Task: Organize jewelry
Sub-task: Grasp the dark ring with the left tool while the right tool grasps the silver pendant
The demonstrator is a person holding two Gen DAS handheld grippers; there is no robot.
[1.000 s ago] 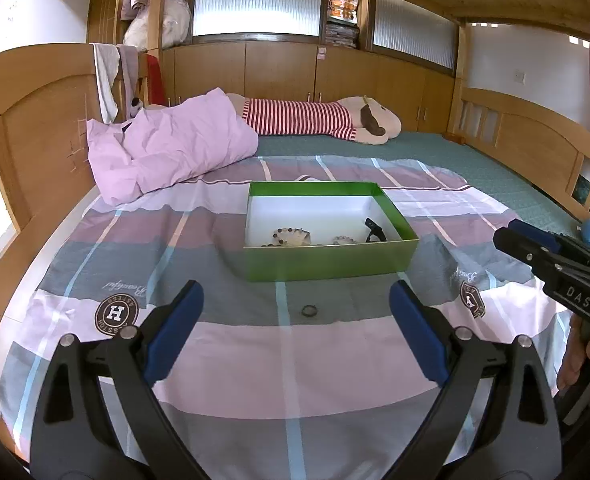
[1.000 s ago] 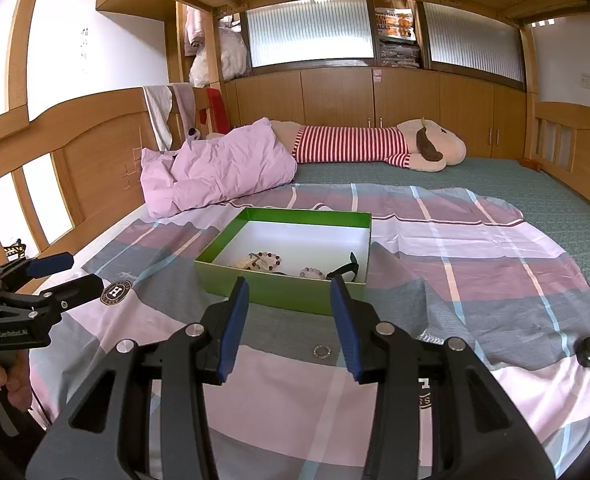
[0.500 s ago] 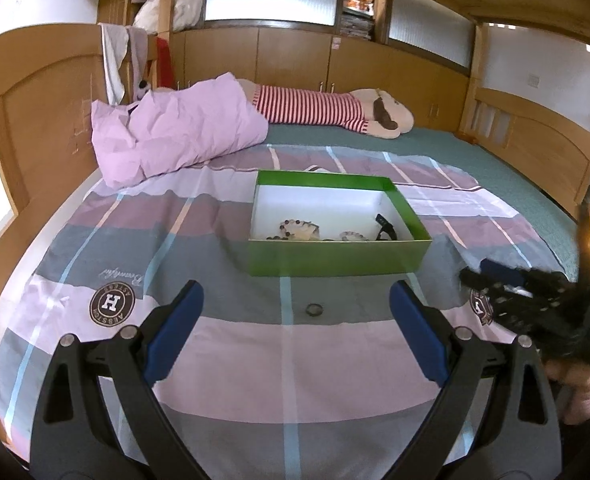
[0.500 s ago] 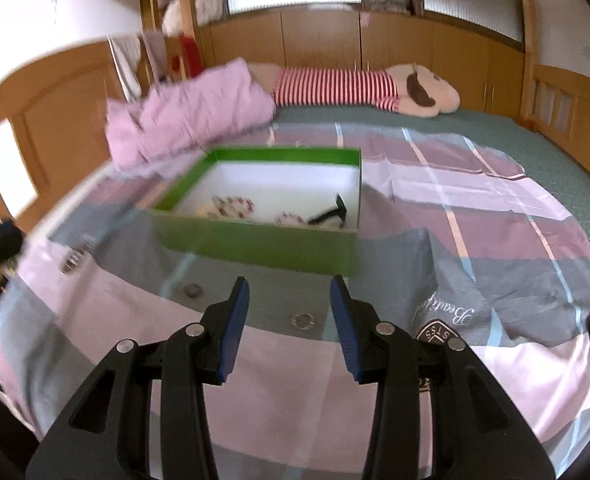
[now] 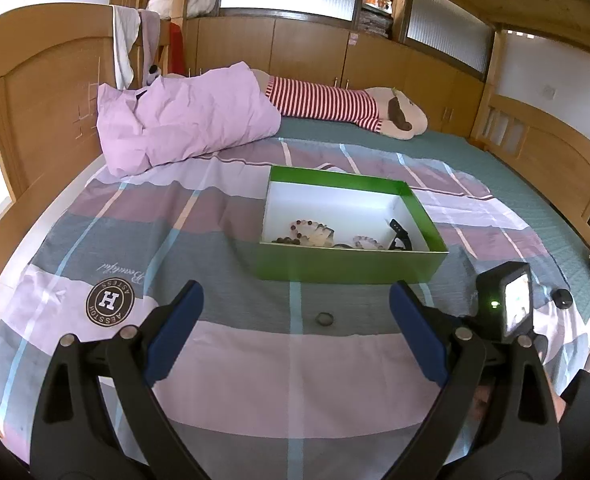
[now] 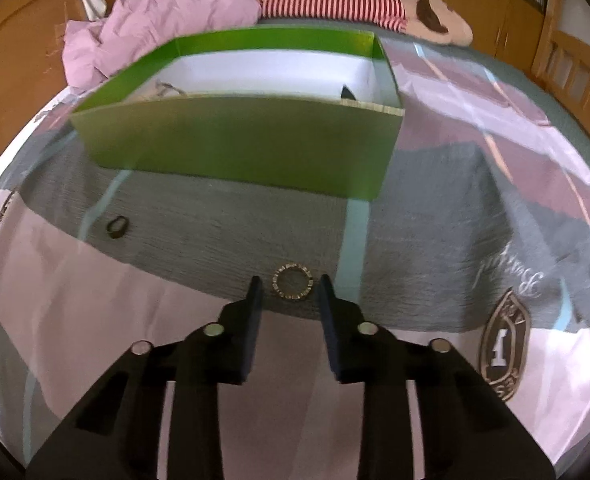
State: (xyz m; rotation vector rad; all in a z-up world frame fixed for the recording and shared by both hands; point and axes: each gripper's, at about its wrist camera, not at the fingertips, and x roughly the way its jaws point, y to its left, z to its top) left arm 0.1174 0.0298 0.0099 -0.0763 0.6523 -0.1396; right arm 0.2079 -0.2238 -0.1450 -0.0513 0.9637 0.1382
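Both of my tools are spread apart and hold nothing. Taking the green box (image 5: 351,267) as my landmark and going left to right: my left tool (image 5: 293,312) hovers above the striped bedspread (image 5: 95,240) on the near side of the box, its blue pads wide apart. A small dark ring (image 5: 325,319) lies on the bedspread just in front of the box, between those pads in my left view. Inside the box sit beaded bracelets (image 5: 309,230) and a black piece (image 5: 399,236). My right tool (image 6: 287,285) is low over the bedspread in front of the box's right half, its fingers either side of a studded ring (image 6: 293,286) without touching it. Left of that ring lies the dark ring (image 6: 117,227).
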